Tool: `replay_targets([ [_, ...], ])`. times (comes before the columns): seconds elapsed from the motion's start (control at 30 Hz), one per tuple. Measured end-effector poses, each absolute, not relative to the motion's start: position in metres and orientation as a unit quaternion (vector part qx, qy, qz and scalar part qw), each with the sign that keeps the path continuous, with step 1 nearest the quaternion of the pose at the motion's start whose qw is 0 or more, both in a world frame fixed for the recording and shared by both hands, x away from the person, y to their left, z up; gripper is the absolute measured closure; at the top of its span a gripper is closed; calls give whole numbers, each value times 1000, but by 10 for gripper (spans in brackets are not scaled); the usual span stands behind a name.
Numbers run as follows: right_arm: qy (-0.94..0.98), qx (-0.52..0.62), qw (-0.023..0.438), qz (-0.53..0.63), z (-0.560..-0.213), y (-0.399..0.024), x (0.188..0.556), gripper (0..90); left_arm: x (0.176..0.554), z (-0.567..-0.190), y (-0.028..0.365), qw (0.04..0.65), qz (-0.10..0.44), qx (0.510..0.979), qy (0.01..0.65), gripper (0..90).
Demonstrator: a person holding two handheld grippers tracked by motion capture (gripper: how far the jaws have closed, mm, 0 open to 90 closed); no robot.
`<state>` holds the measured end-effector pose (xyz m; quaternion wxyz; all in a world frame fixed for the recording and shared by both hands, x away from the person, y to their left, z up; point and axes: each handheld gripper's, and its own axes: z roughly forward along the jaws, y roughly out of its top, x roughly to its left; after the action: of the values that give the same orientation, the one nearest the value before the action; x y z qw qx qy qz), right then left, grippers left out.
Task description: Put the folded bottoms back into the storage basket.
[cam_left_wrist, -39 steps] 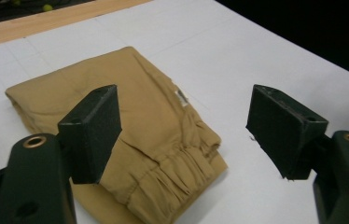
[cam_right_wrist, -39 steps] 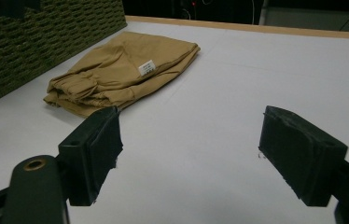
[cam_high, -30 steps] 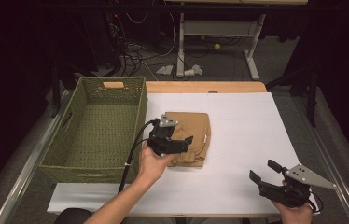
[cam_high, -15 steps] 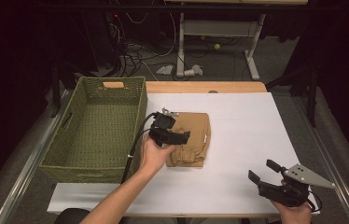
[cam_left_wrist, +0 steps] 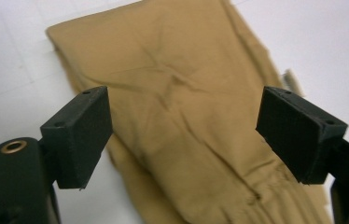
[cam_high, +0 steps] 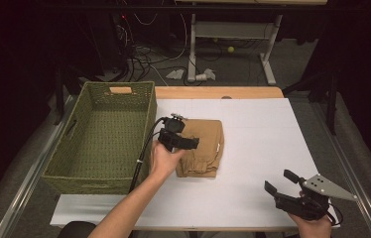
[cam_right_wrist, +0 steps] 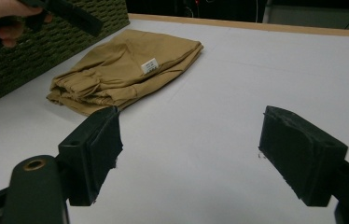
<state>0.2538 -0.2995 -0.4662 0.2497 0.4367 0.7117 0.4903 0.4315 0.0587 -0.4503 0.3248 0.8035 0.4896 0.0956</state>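
Observation:
A folded tan garment (cam_high: pixel 208 144) with a small white label lies on the white table, just right of the basket. My left gripper (cam_high: pixel 191 143) hovers over its left part, pointing right. In the left gripper view the garment (cam_left_wrist: pixel 182 93) lies under the left gripper (cam_left_wrist: pixel 184 121); the jaws have just been opening and stand wide, with no cloth pinched between the pads. My right gripper (cam_high: pixel 278 180) rests open near the front right of the table, apart from the garment. In the right gripper view, the right gripper (cam_right_wrist: pixel 189 135) holds nothing and the garment (cam_right_wrist: pixel 121 65) lies farther off.
A green woven basket (cam_high: pixel 89 173) with nothing in it stands on the table's left side, close to the garment; its wall (cam_right_wrist: pixel 46 42) also appears in the right gripper view. The white table top (cam_high: pixel 263 129) stretches to the right. Cables and desk legs lie beyond the far edge.
My left hand has moved a little away from me along the garment's left side, toward its far end. The right gripper has stayed where it was. The garment has not shifted.

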Motion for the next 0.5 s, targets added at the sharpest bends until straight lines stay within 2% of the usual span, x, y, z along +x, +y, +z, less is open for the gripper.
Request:
replay_targets([
  [0.5, 713, 437, 248, 489, -466, -299, 254, 219, 452, -467, 61, 290, 78, 801, 518, 167],
])
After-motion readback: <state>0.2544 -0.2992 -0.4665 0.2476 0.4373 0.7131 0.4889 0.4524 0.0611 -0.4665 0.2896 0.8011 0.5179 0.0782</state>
